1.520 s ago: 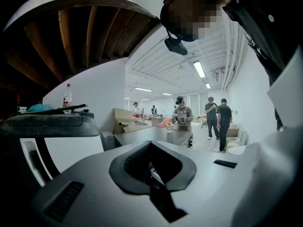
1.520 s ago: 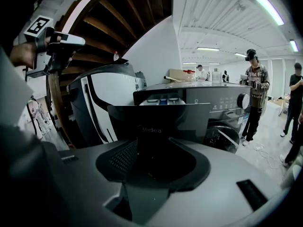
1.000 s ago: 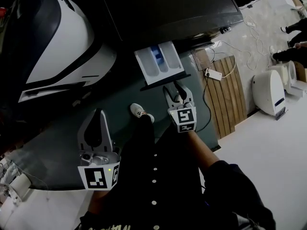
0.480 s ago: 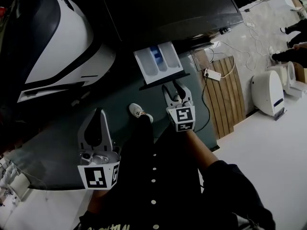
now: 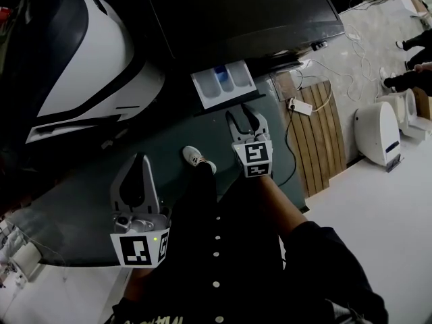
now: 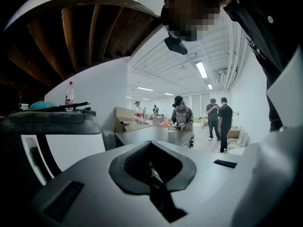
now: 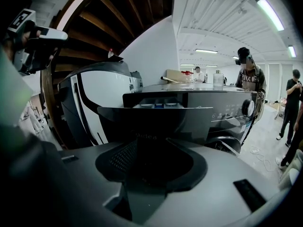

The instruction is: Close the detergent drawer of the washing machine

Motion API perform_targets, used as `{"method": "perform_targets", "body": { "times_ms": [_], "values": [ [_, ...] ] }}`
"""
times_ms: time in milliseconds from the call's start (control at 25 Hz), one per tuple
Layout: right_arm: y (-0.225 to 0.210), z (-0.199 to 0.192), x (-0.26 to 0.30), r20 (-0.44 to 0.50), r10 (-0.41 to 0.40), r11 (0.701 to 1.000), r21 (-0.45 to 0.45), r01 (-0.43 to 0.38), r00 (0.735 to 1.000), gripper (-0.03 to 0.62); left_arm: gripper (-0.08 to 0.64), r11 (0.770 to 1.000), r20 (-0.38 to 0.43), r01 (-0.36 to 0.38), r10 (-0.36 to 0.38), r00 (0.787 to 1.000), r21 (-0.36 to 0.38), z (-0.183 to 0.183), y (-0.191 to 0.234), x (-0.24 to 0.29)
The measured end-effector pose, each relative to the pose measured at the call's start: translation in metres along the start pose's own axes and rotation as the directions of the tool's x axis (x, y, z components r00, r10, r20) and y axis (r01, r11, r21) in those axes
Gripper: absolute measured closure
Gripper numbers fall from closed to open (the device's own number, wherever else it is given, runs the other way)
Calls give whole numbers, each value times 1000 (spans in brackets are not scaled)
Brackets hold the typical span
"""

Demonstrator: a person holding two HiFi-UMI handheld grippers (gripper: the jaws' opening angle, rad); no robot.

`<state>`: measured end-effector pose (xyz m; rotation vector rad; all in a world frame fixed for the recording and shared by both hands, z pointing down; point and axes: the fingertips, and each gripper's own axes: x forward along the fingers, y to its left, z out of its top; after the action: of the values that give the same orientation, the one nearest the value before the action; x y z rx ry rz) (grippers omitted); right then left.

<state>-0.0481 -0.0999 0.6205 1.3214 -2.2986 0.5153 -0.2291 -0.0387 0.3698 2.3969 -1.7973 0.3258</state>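
The left tongs (image 5: 140, 158), closed tip to tip and empty, hang well to the left of the detergent drawer (image 5: 223, 84) and nearer the person (image 5: 229, 268). The detergent drawer stands partly pulled out of the dark washing machine (image 5: 236, 12), with its white compartments showing. The right tongs (image 5: 241, 115), their jaws a little apart with nothing between them, have their tips at the drawer's dark front.
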Motion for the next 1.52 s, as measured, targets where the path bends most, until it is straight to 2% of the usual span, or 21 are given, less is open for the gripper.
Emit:
{"method": "perform_targets", "body": {
  "times_ms": [1000,1520],
  "values": [
    [-10,27,41,33,-32,999,-2,32,999,403,545,999,-22,-43,42,999,-14,-8,17,-2],
    [-12,46,67,40,-15,1000,-15,16,999,403,545,997,-31,-64,63,998,-29,-12,27,-2]
  ]
}}
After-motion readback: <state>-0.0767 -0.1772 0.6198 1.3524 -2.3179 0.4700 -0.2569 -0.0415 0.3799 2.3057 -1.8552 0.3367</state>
